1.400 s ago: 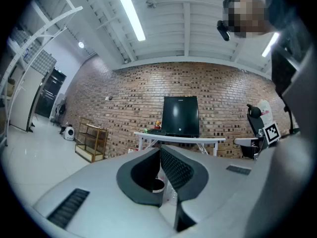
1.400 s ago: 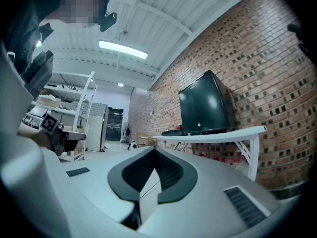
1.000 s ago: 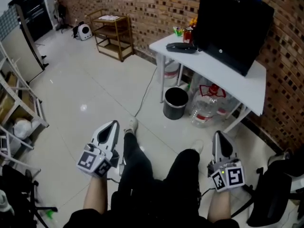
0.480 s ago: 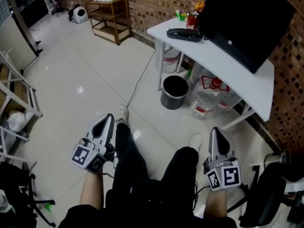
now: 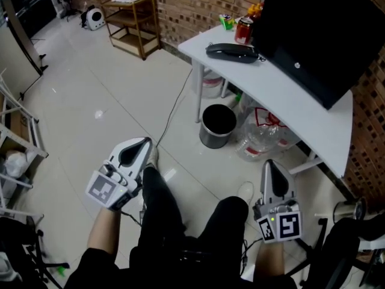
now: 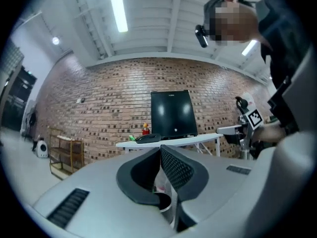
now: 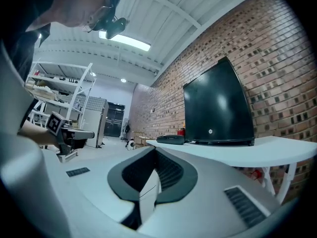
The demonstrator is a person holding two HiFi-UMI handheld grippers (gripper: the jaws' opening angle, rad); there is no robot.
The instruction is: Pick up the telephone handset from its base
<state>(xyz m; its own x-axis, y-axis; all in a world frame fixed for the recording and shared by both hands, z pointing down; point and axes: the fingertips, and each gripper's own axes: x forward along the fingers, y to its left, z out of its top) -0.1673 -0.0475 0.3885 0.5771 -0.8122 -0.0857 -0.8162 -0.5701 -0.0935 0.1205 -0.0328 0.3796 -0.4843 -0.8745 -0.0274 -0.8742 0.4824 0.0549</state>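
Jaws shut & empty on both your left gripper [image 5: 143, 143] and right gripper [image 5: 269, 164], bottom of frame; phone handset [image 5: 231, 51], not lifted, lies on white table [image 5: 289, 98] upper right, well apart.

Smooth, matt pale-grey plastic shells on left gripper [image 5: 143, 144] and right gripper [image 5: 269, 165], black cross-hatched pads [image 6: 176, 169] inside. Beneath both, glossy pale floor tiles [image 5: 90, 95]. Ahead of the tips: rough red brick wall [image 5: 186, 5], matt white table [image 5: 289, 101], dark plastic telephone handset [image 5: 231, 50], glossy black monitor [image 5: 325, 35]. Beyond the left gripper, wooden shelf unit [image 5: 129, 17].
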